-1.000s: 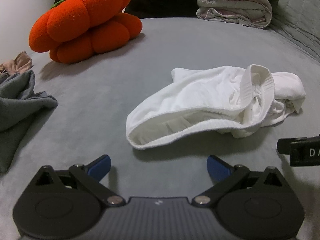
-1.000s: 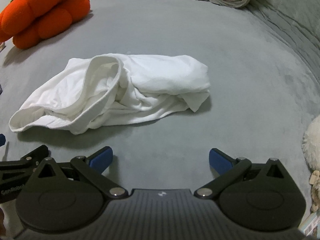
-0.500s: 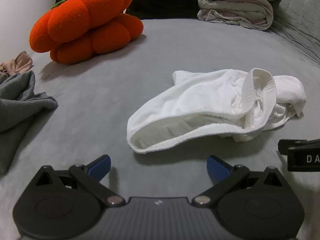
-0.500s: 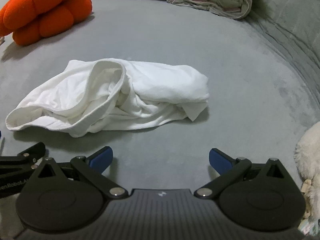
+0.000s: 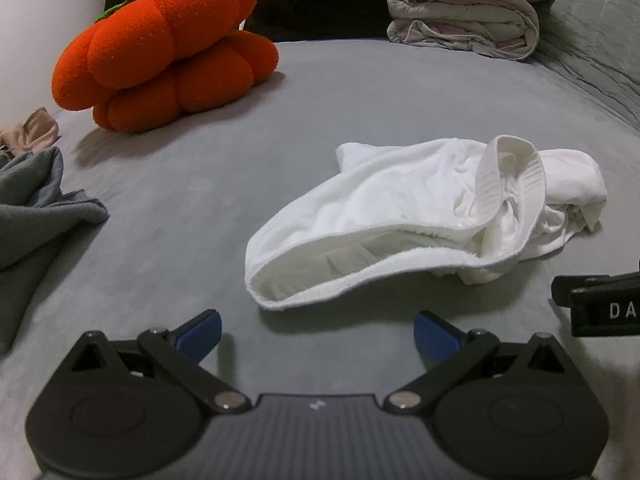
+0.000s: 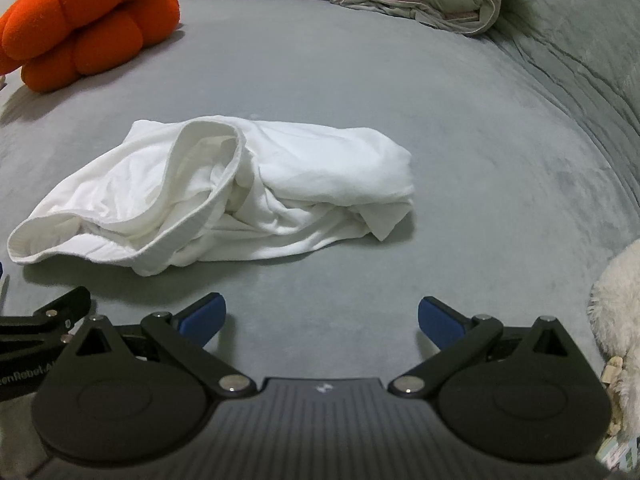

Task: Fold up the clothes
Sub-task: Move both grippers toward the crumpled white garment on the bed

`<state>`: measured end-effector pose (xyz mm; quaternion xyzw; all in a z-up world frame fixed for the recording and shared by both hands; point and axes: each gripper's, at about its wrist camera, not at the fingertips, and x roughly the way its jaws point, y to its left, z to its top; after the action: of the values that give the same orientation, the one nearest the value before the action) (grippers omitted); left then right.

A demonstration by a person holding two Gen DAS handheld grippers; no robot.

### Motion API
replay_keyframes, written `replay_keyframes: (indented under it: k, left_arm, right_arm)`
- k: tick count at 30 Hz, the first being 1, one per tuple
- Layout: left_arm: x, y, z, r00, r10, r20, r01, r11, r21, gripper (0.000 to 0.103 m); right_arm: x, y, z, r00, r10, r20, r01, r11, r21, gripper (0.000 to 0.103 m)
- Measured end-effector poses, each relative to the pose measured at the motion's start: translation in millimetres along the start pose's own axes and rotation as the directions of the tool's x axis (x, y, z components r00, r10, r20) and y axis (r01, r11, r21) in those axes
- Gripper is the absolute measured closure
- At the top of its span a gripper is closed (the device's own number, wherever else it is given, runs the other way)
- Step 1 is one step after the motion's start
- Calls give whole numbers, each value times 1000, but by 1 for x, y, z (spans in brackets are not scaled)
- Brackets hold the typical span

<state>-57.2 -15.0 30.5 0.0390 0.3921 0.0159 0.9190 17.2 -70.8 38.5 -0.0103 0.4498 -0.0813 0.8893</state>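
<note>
A crumpled white garment [image 5: 424,216] lies near the middle of a grey bed cover [image 5: 320,92], its ribbed waistband standing up in a loop and 1 hemmed opening gaping toward the cameras. From the right wrist view the same garment [image 6: 224,188] sits ahead and to the left, with a folded flap at its right end.

The left gripper [image 5: 316,330] hangs low over the cover just short of the garment's near hem, its 2 blue-tipped fingers [image 5: 200,330] spread wide with nothing between them. The right gripper [image 6: 320,318] is likewise wide open and empty, close to the cover and just short of the garment. Each gripper's black body shows at the edge of the other's view, so the 2 sit side by side.

An orange pumpkin cushion [image 5: 160,48] rests at the far left of the bed. A folded quilt [image 5: 464,16] sits at the far edge, to the right. Grey cloth [image 5: 32,216] is bunched at the left, well apart from the garment. Something white and fluffy [image 6: 618,300] shows at the right edge of the right wrist view.
</note>
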Motion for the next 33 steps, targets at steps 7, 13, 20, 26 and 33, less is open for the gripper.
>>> replay_keyframes:
  k: [7, 13, 20, 26, 33]
  left_arm:
    - [3, -1, -1, 1000, 3, -1, -3, 1000, 0, 0]
    - [4, -1, 0, 1000, 8, 1, -8, 1000, -5, 0]
    - [5, -1, 1, 1000, 9, 1, -8, 1000, -12, 0]
    - [7, 0, 1, 1000, 10, 1, -10, 1000, -18, 0]
    - [16, 7, 9, 1000, 19, 19, -18, 999, -46, 0]
  right_arm:
    - [0, 0, 0, 1000, 10, -11, -10, 1000, 1, 0]
    - [2, 0, 0, 1000, 5, -6, -5, 1000, -3, 0]
    - [7, 0, -1, 1000, 2, -15, -2, 1000, -8, 0]
    - [13, -1, -1, 999, 17, -30, -16, 1000, 16, 0]
    - [20, -4, -7, 999, 47, 20, -48, 997, 56, 0]
